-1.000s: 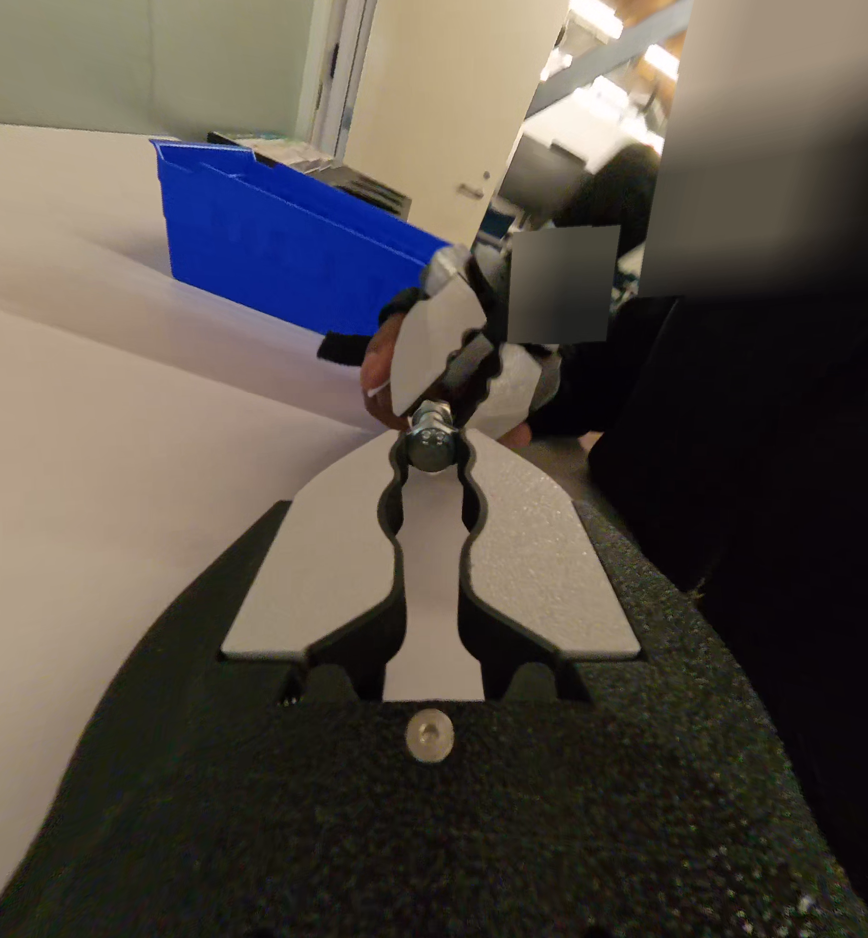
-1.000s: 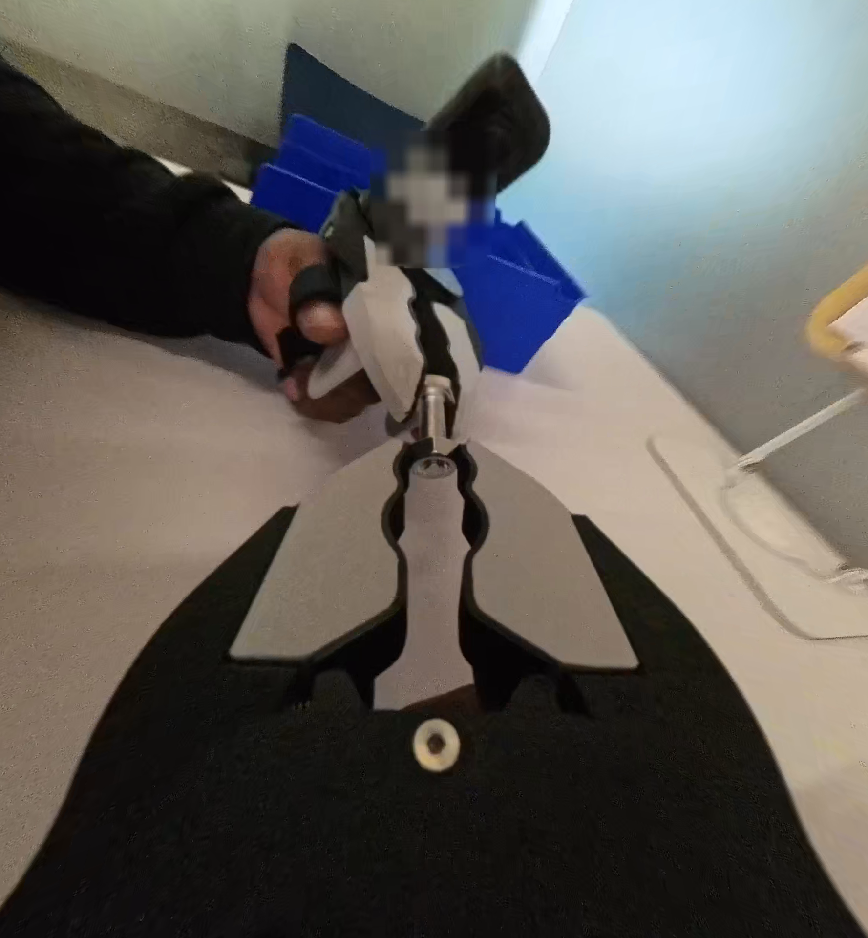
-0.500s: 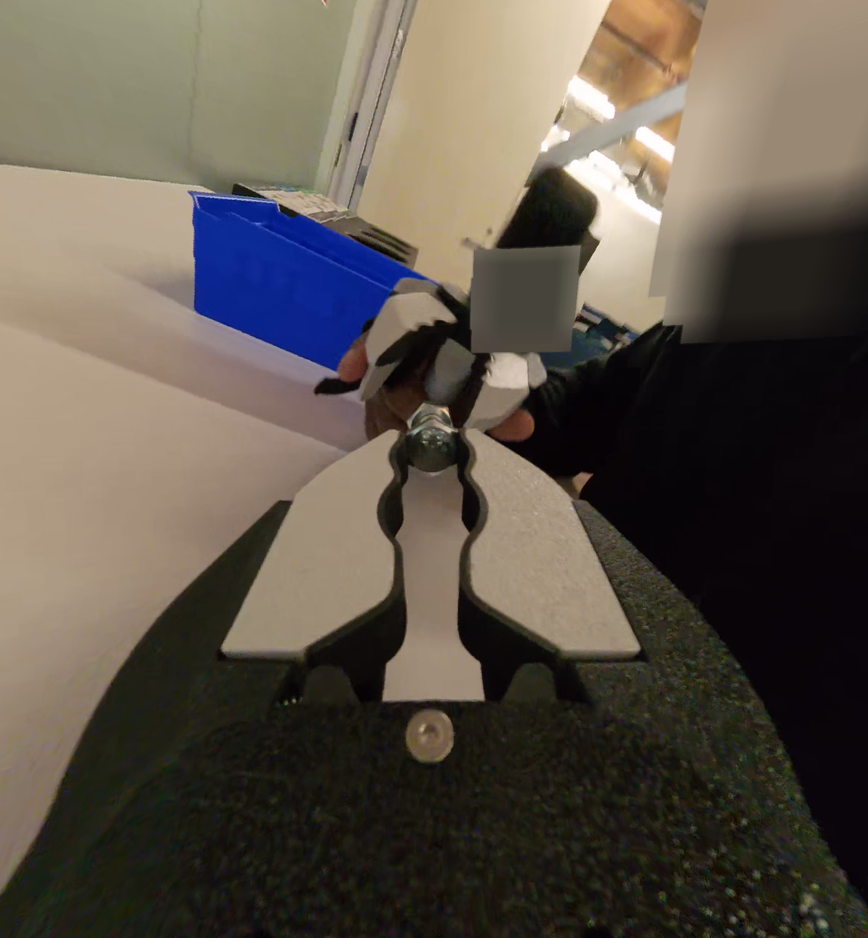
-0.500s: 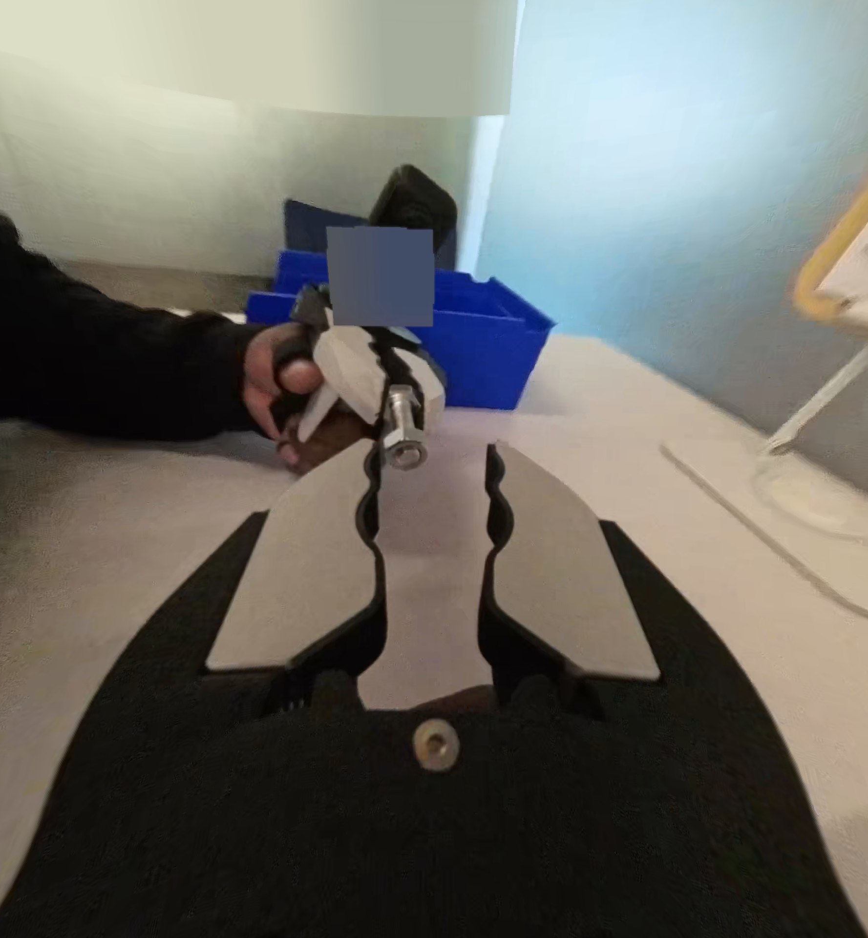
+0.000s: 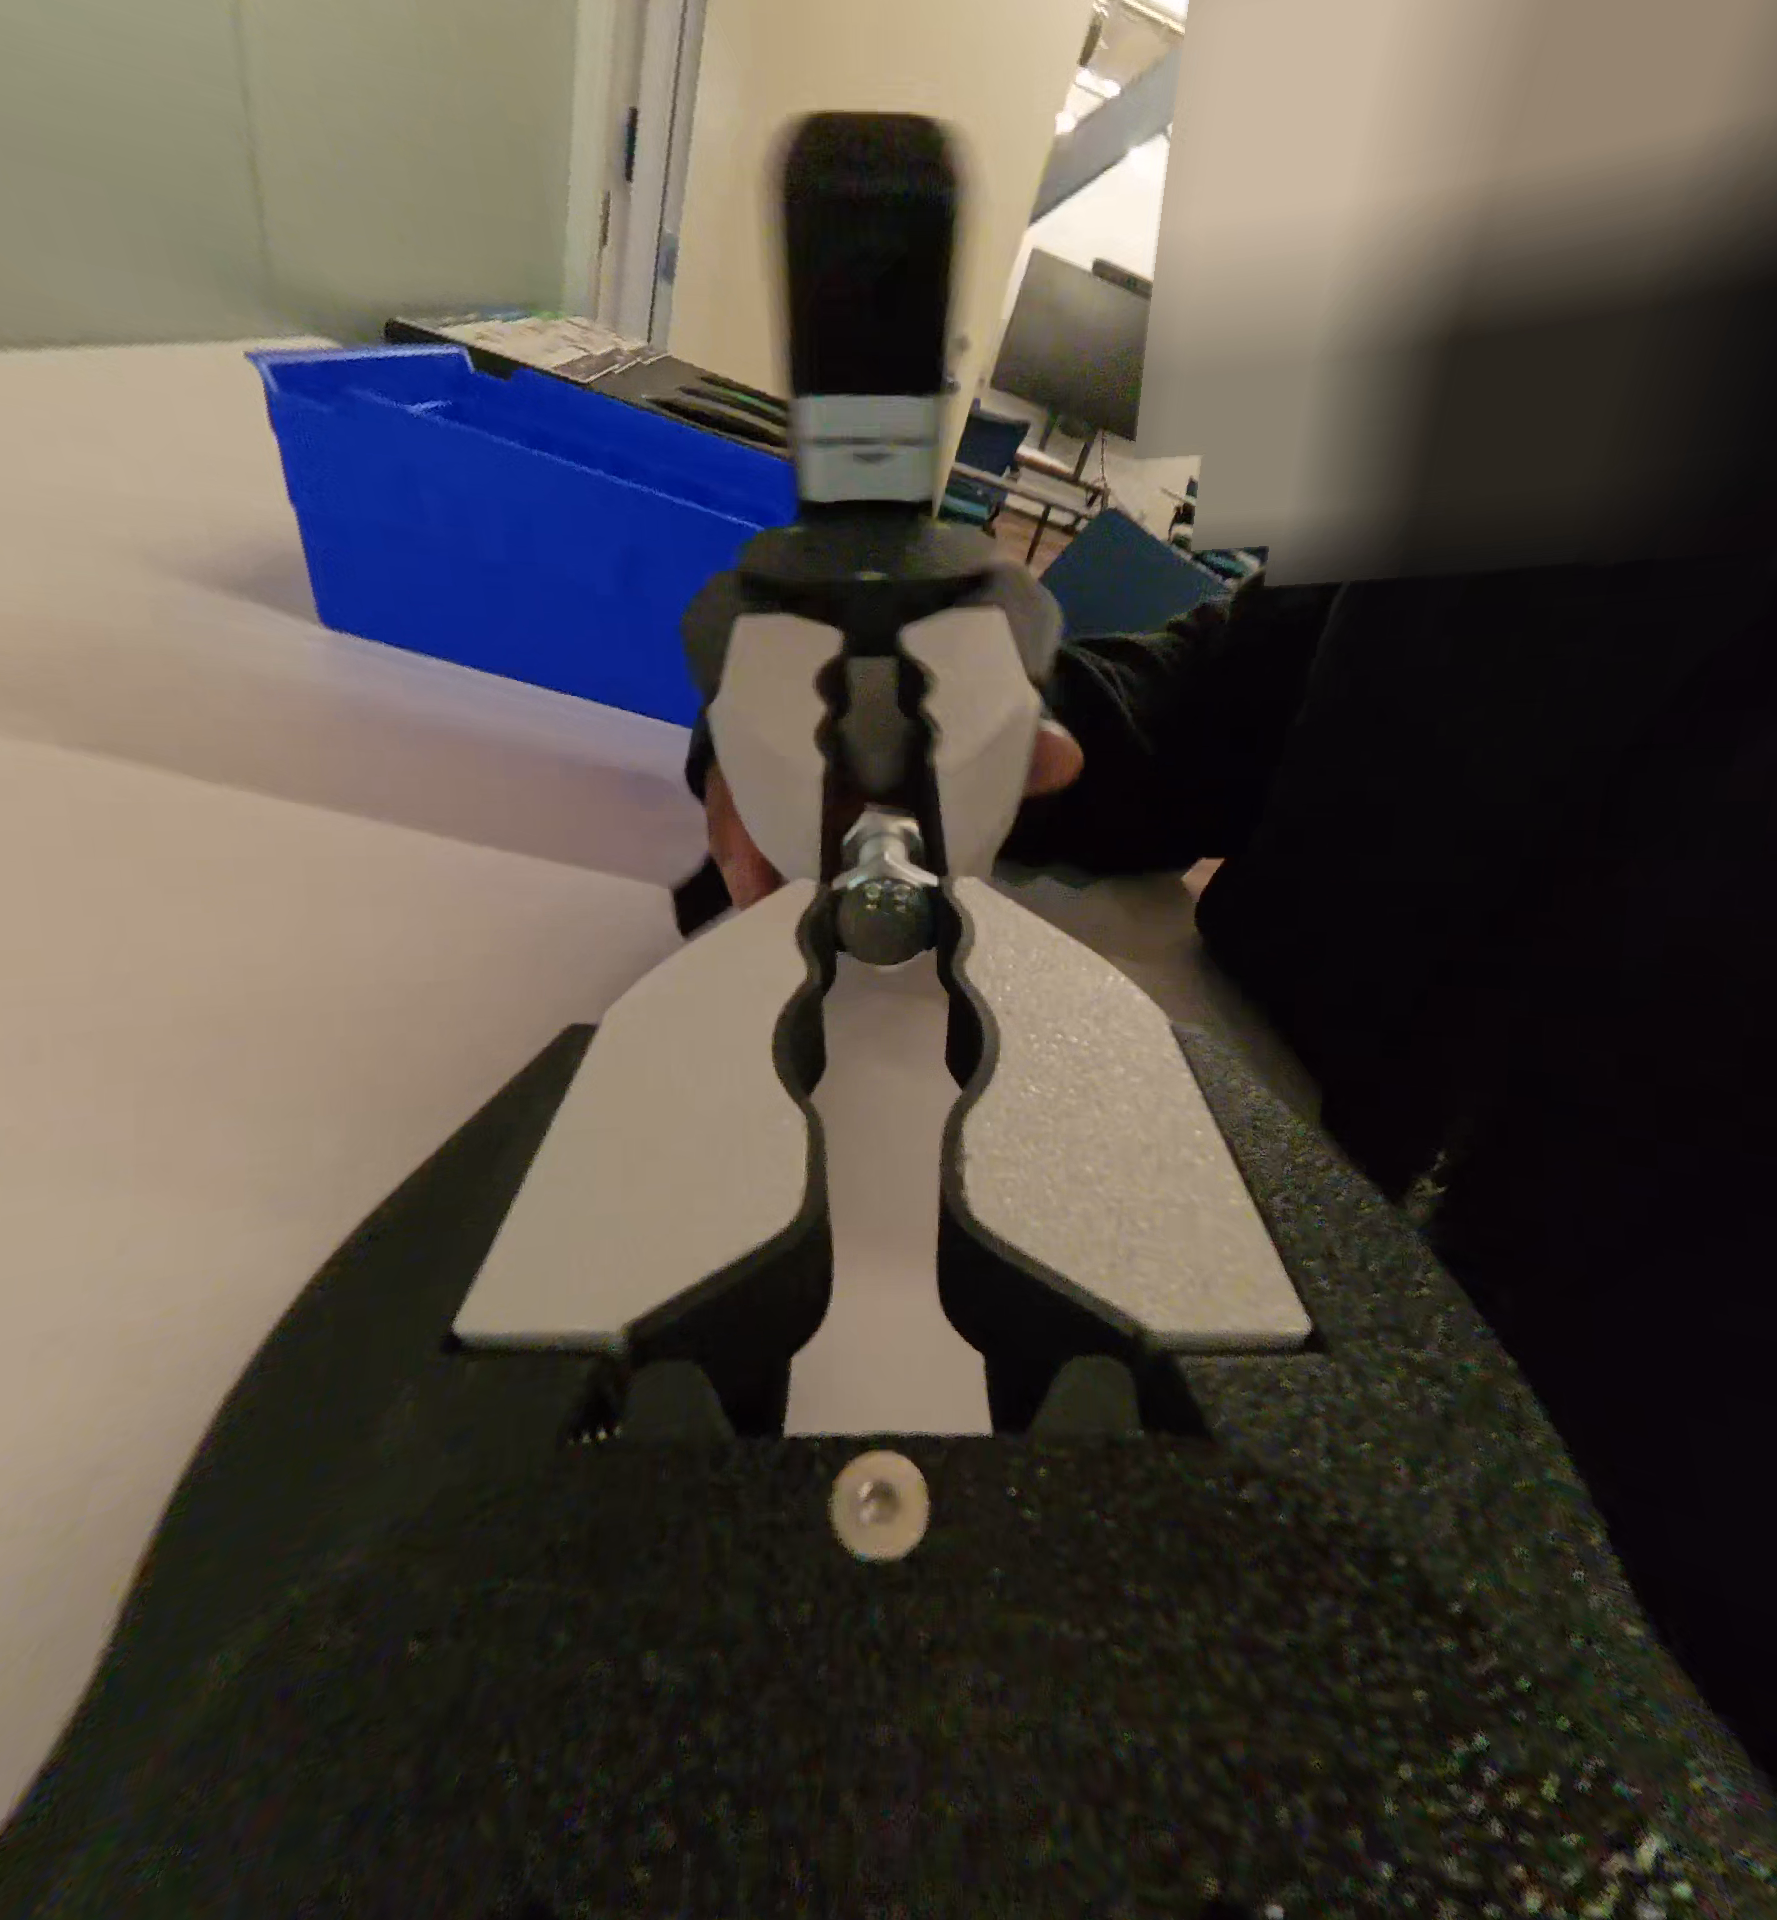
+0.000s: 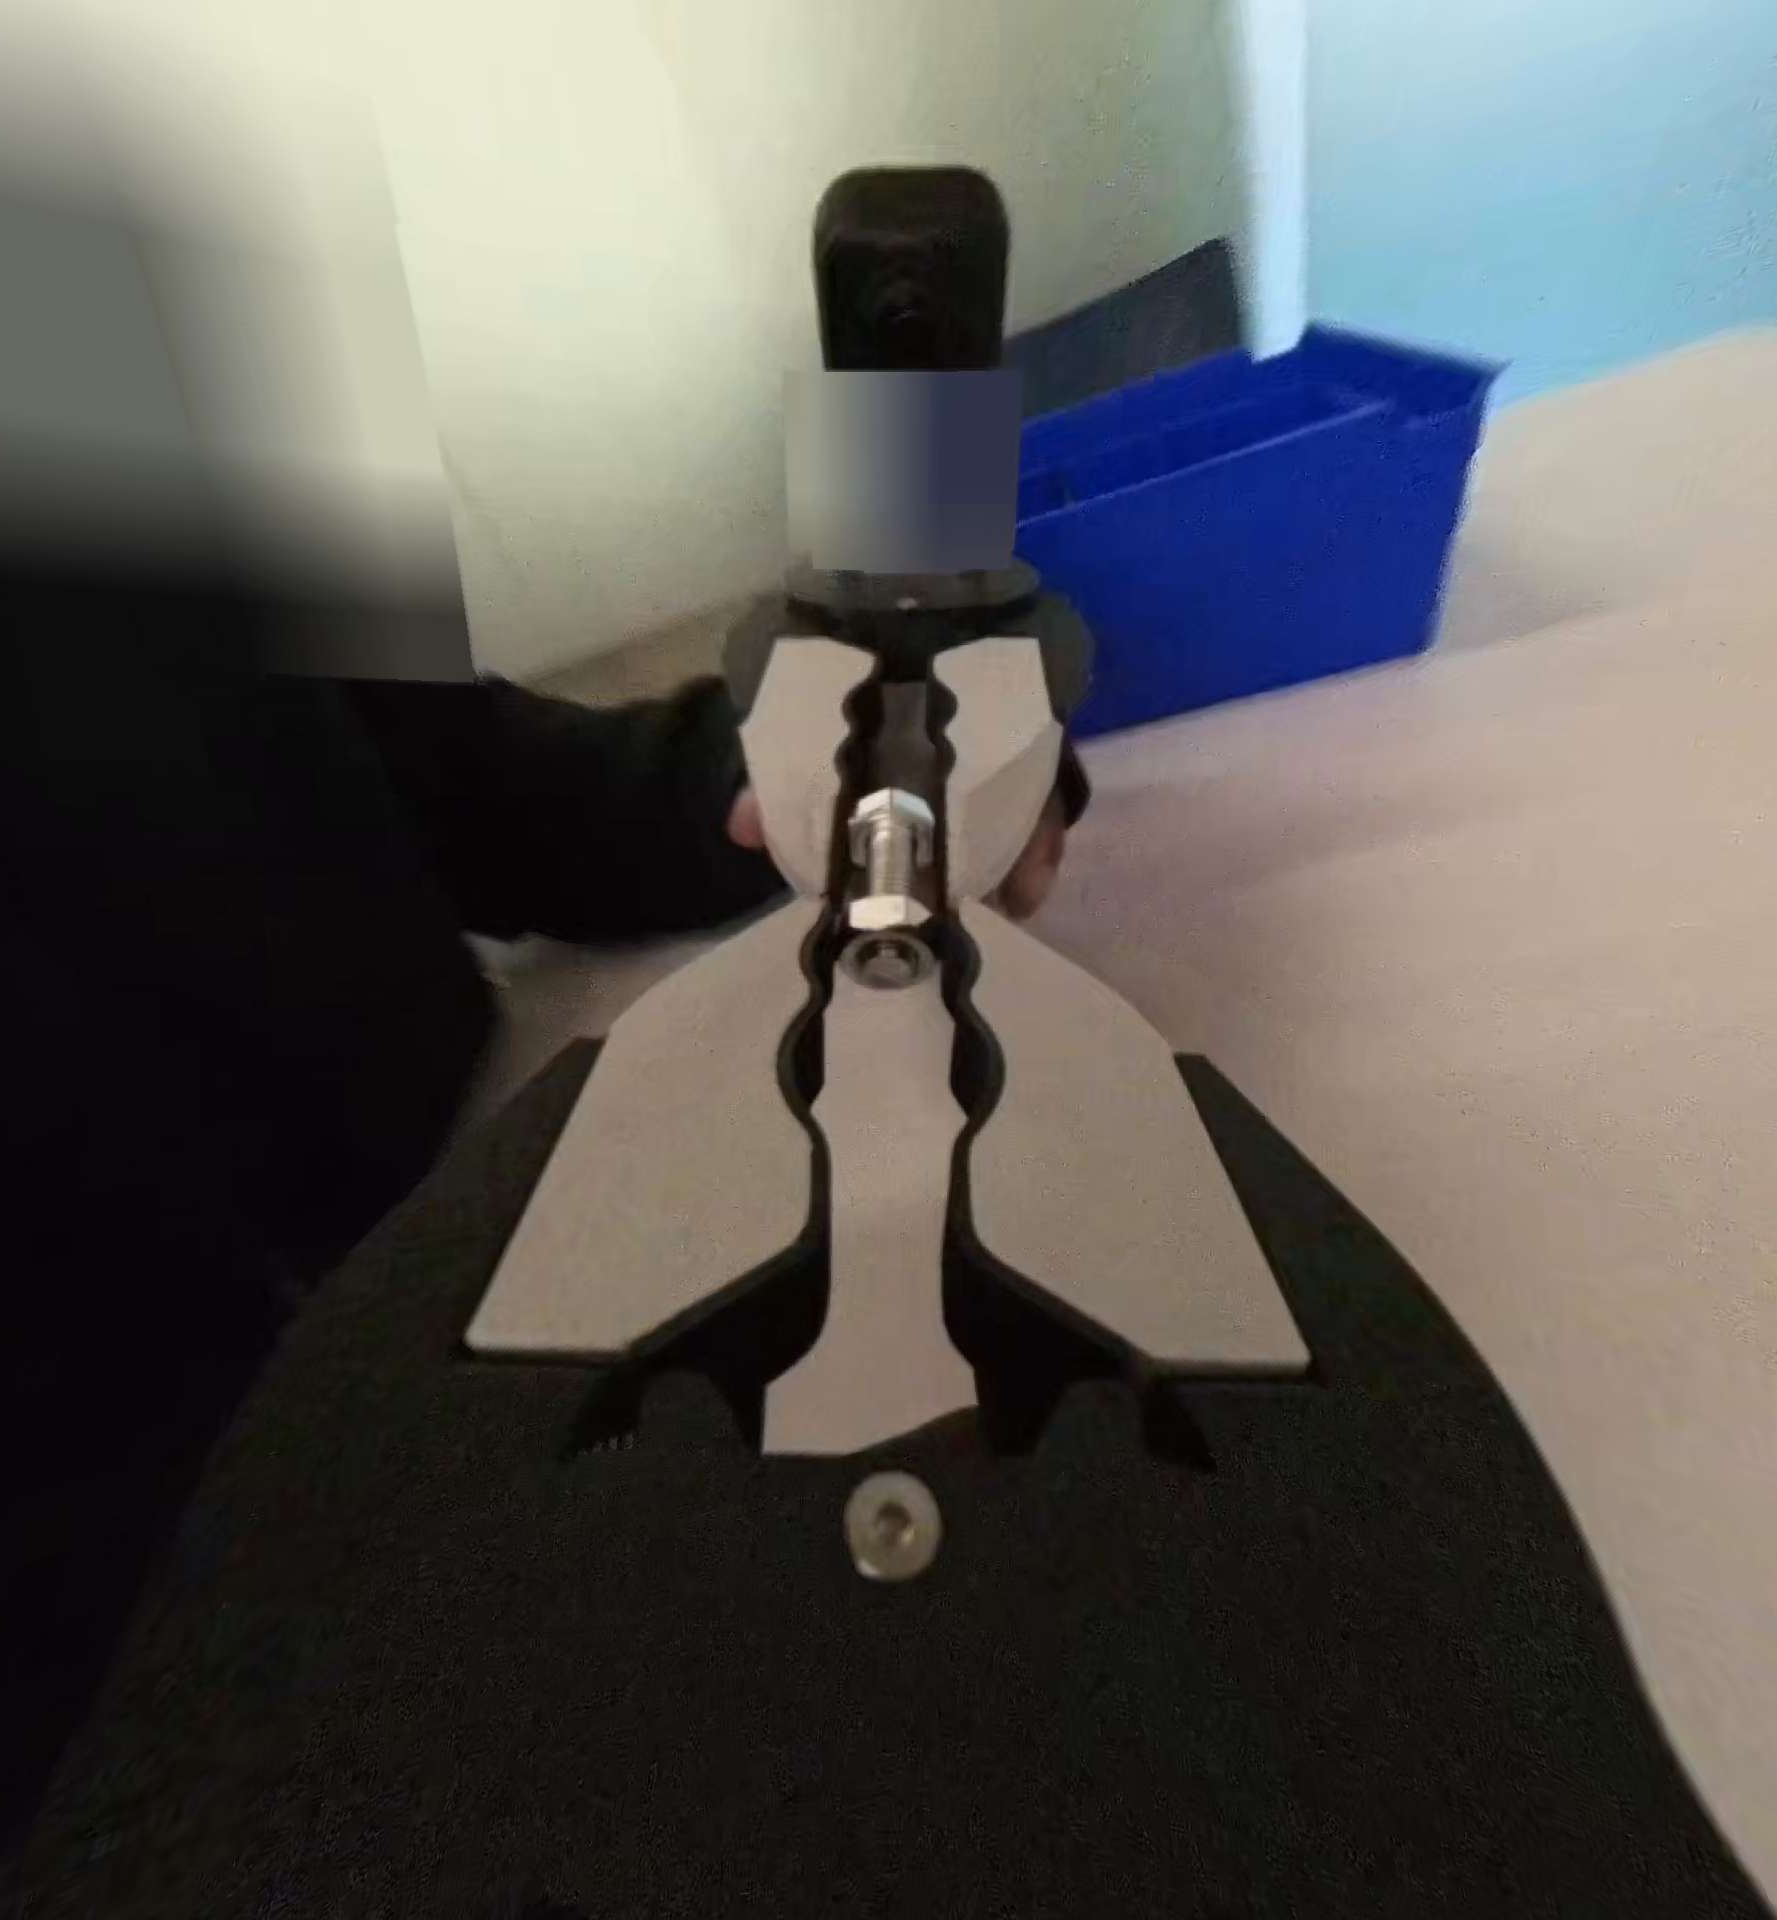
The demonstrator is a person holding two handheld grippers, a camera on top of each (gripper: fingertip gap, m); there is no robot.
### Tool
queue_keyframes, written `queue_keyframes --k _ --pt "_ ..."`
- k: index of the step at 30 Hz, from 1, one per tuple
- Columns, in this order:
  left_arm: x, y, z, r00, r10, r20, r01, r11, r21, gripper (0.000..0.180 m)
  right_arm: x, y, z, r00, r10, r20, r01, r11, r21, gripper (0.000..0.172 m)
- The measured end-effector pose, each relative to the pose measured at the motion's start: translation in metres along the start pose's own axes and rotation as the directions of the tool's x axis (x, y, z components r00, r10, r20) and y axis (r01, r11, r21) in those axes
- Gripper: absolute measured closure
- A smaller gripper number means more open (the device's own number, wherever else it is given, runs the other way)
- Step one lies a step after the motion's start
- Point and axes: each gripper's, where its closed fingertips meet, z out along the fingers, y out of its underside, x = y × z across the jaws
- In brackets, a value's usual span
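I've got both tools nose to nose: left tool (image 5: 879,925) clamps bolt (image 5: 881,923) head, right tool (image 6: 884,940) clamps nut (image 6: 886,914), w/ thread showing between.

Left hand-held gripper (image 5: 881,928) clamps bolt head (image 5: 879,925)

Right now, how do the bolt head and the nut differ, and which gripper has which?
The bolt head sits between the left gripper fingers; the nut sits between the right gripper fingers. The bolt head shows a solid, closed face; the nut is a ring with the threaded shank through its hole. Both are silver, hexagonal, and on one shared axis between the facing grippers.
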Motion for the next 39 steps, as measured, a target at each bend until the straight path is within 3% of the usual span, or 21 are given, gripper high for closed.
queue_keyframes --k 2,3,6,8,10,13,15,18,21,22,24,26,28,31,34,39 --pt "0.001 -0.002 0.001 0.999 0.038 0.011 -0.039 0.999 0.007 0.163 -0.001 -0.007 -0.003 0.981 0.163 0.103 -0.169 0.984 0.054 0.152" --pt "-0.001 -0.004 0.001 0.999 0.024 0.023 -0.024 1.0 0.017 0.163 0.004 -0.01 -0.005 0.985 0.151 0.088 -0.158 0.983 0.09 0.146" --pt "-0.009 -0.009 -0.003 0.996 -0.089 0.024 0.087 0.993 0.074 0.163 0.015 -0.011 -0.007 0.987 -0.118 -0.106 0.127 0.988 0.083 0.133" --pt "-0.014 -0.01 -0.006 0.988 -0.149 0.028 0.146 0.984 0.102 0.163 0.018 -0.011 -0.007 0.895 -0.372 -0.246 0.385 0.923 0.009 0.131" --pt "-0.016 -0.009 -0.007 0.983 -0.18 0.023 0.177 0.978 0.108 0.163 0.018 -0.009 -0.005 0.752 -0.568 -0.335 0.575 0.813 -0.089 0.132" --pt "-0.014 -0.007 -0.005 0.979 -0.202 0.006 0.201 0.975 0.096 0.163 0.02 -0.001 0.001 0.586 -0.717 -0.378 0.692 0.685 -0.227 0.137" --pt "-0.013 -0.004 -0.002 0.98 -0.2 0.005 0.2 0.977 0.074 0.163 0.019 0.002 0.004 0.575 -0.726 -0.376 0.693 0.677 -0.248 0.153" --pt "-0.011 -0.001 -0.001 0.99 -0.141 0.017 0.14 0.989 0.044 0.163 0.015 0.007 0.005 0.756 -0.582 -0.3 0.55 0.813 -0.191 0.154" --pt "-0.005 0.004 0.0 1.0 -0.017 0.014 0.018 1.0 -0.012 0.163 0.005 0.011 0.006 0.969 -0.216 -0.121 0.206 0.975 -0.088 0.154" --pt "-0.001 0.004 0.0 1.0 0.029 0.004 -0.029 0.999 -0.026 0.163 0.0 0.011 0.006 0.998 -0.049 -0.034 0.046 0.997 -0.063 0.154" --pt "0.006 0.003 0.001 0.995 0.095 -0.013 -0.095 0.995 -0.028 0.163 -0.007 0.007 0.004 0.967 0.223 0.121 -0.221 0.975 -0.032 0.154" --pt "0.004 -0.002 0.002 0.996 0.093 0.007 -0.093 0.996 0.004 0.163 -0.006 -0.002 0.001 0.95 0.264 0.168 -0.273 0.961 0.032 0.147" --pt "-0.001 -0.007 0.0 0.999 0.027 0.023 -0.028 0.999 0.041 0.163 -0.001 -0.005 0.0 0.985 0.144 0.095 -0.151 0.986 0.068 0.137" --pt "-0.009 -0.012 -0.004 0.996 -0.085 0.021 0.082 0.991 0.102 0.163 0.008 -0.008 -0.001 0.966 -0.219 -0.138 0.228 0.973 0.047 0.127" --pt "-0.014 -0.013 -0.006 0.985 -0.171 0.008 0.169 0.976 0.135 0.163 0.014 -0.009 -0.002 0.782 -0.534 -0.323 0.541 0.838 -0.075 0.13" --pt "-0.012 -0.014 -0.005 0.971 -0.236 -0.029 0.238 0.96 0.149 0.163 0.021 -0.003 0.002 0.5 -0.76 -0.415 0.725 0.629 -0.28 0.143"
